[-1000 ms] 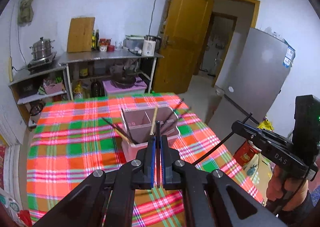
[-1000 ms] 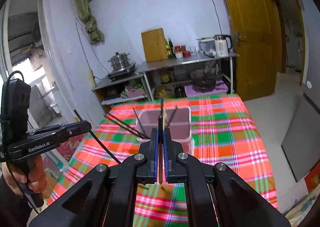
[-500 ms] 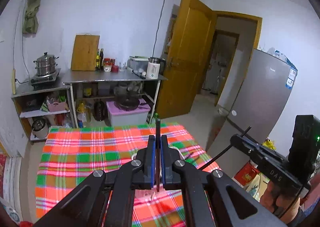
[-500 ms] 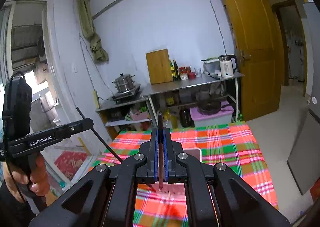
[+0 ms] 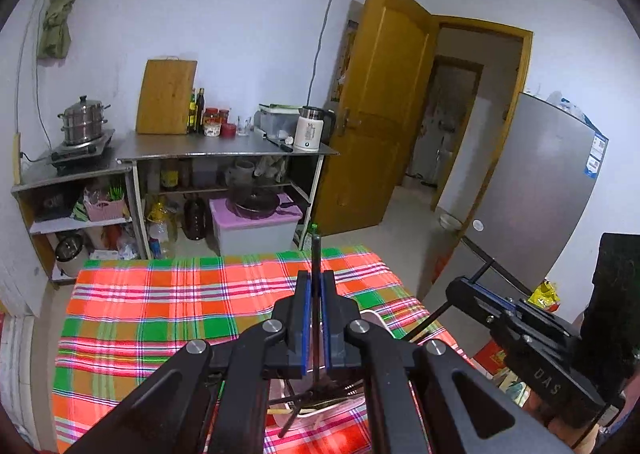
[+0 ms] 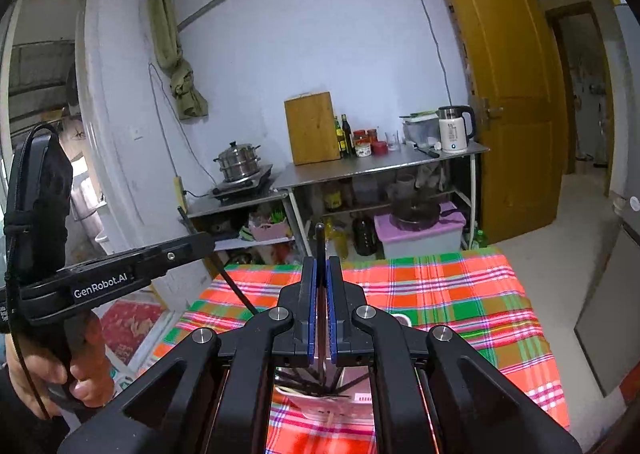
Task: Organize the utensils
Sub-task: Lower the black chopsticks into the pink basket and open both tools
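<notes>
My left gripper is shut on a thin black chopstick that stands upright between its blue pads. Below its fingers a pink utensil holder with several dark chopsticks and a pale one is mostly hidden. It stands on the plaid tablecloth. My right gripper is shut on another black chopstick, above the same holder. Each gripper shows in the other's view, the right gripper at the right and the left gripper at the left, held by a hand.
Beyond the table stand a steel counter with a kettle, bottles and a cutting board, and a steamer pot. A purple-lidded bin sits on the floor. A yellow door and a grey fridge lie to the right.
Both grippers have drawn back from the holder and risen slightly, each with its chopstick. The holder has slid down under the fingers, and more of the room shows.
</notes>
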`<action>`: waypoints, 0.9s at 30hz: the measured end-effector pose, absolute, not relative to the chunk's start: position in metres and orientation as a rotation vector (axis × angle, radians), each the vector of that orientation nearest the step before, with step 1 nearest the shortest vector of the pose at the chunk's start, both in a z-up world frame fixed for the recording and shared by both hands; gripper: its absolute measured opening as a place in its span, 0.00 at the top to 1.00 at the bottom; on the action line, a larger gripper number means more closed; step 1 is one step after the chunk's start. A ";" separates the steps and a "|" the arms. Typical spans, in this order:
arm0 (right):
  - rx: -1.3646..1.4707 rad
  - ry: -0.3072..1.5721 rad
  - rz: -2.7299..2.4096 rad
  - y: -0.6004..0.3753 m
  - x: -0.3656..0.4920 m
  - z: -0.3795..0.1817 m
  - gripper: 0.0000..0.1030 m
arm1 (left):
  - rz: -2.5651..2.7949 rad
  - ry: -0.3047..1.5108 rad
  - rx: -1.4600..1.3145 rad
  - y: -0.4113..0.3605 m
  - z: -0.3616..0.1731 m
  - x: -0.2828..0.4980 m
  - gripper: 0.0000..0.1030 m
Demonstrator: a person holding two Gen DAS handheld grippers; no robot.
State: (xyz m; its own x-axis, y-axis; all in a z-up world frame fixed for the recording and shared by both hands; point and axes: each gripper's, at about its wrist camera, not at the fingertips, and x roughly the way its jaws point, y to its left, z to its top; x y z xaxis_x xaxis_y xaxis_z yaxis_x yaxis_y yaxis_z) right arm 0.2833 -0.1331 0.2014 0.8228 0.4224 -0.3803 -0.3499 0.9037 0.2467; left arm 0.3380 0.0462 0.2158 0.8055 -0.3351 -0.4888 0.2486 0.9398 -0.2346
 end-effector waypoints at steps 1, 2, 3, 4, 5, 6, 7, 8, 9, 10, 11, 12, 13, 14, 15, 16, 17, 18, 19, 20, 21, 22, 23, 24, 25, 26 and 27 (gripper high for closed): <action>0.167 0.447 0.413 -0.131 0.286 0.197 0.96 | -0.317 0.556 -0.165 0.048 0.210 0.342 0.96; 0.169 0.455 0.415 -0.129 0.289 0.191 0.96 | -0.318 0.561 -0.168 0.048 0.205 0.345 0.96; 0.169 0.463 0.415 -0.127 0.291 0.186 0.96 | -0.317 0.569 -0.170 0.049 0.200 0.347 0.96; 0.169 0.469 0.414 -0.127 0.292 0.182 0.96 | -0.314 0.576 -0.169 0.049 0.196 0.349 0.96; 0.169 0.480 0.414 -0.125 0.294 0.176 0.96 | -0.314 0.584 -0.171 0.048 0.190 0.352 0.96; 0.168 0.489 0.413 -0.124 0.296 0.172 0.96 | -0.314 0.593 -0.172 0.049 0.185 0.355 0.96; 0.166 0.495 0.411 -0.124 0.299 0.168 0.96 | -0.313 0.601 -0.174 0.049 0.181 0.357 0.96; 0.164 0.504 0.411 -0.123 0.300 0.164 0.96 | -0.315 0.611 -0.177 0.049 0.177 0.359 0.96; 0.163 0.511 0.413 -0.123 0.301 0.161 0.96 | -0.321 0.624 -0.181 0.049 0.172 0.361 0.96; 0.160 0.523 0.413 -0.122 0.301 0.157 0.96 | -0.323 0.635 -0.184 0.050 0.166 0.362 0.96; 0.157 0.526 0.407 -0.122 0.302 0.155 0.96 | -0.322 0.647 -0.184 0.050 0.162 0.364 0.96; 0.160 0.530 0.408 -0.123 0.303 0.153 0.96 | -0.323 0.654 -0.184 0.049 0.159 0.365 0.96; 0.165 0.534 0.411 -0.122 0.304 0.153 0.96 | -0.323 0.662 -0.182 0.049 0.155 0.366 0.96; 0.164 0.537 0.412 -0.122 0.304 0.152 0.96 | -0.322 0.670 -0.179 0.048 0.152 0.367 0.96; 0.156 0.540 0.406 -0.123 0.305 0.152 0.95 | -0.318 0.678 -0.178 0.048 0.150 0.368 0.96; 0.147 0.545 0.398 -0.123 0.306 0.151 0.95 | -0.317 0.680 -0.177 0.047 0.149 0.368 0.96; 0.137 0.548 0.391 -0.123 0.307 0.151 0.95 | -0.316 0.679 -0.176 0.047 0.149 0.368 0.96; 0.127 0.554 0.379 -0.121 0.309 0.151 0.94 | -0.314 0.678 -0.176 0.047 0.149 0.368 0.95; 0.116 0.565 0.363 -0.121 0.311 0.149 0.94 | -0.305 0.675 -0.176 0.047 0.149 0.367 0.95; 0.110 0.584 0.345 -0.122 0.313 0.148 0.93 | -0.301 0.670 -0.176 0.048 0.150 0.366 0.93; 0.110 0.592 0.345 -0.123 0.314 0.148 0.93 | -0.301 0.662 -0.177 0.048 0.151 0.365 0.90; 0.106 0.596 0.348 -0.123 0.312 0.148 0.93 | -0.301 0.655 -0.177 0.049 0.153 0.363 0.90; 0.098 0.605 0.359 -0.122 0.312 0.148 0.93 | -0.302 0.650 -0.178 0.049 0.155 0.361 0.88; 0.093 0.613 0.372 -0.120 0.311 0.148 0.93 | -0.304 0.646 -0.182 0.049 0.157 0.360 0.85; 0.085 0.616 0.380 -0.118 0.310 0.148 0.93 | -0.308 0.641 -0.186 0.050 0.158 0.358 0.83; 0.079 0.607 0.376 -0.117 0.307 0.149 0.92 | -0.308 0.638 -0.186 0.050 0.160 0.356 0.79; 0.085 0.600 0.376 -0.118 0.306 0.150 0.92 | -0.306 0.633 -0.182 0.050 0.161 0.355 0.79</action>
State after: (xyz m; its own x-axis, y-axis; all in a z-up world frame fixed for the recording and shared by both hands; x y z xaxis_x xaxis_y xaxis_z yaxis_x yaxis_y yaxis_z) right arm 0.3056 -0.1178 0.1501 0.7601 0.3691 -0.5348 -0.3203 0.9289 0.1859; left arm 0.3548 0.0502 0.1612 0.7634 -0.3348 -0.5524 0.2244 0.9394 -0.2593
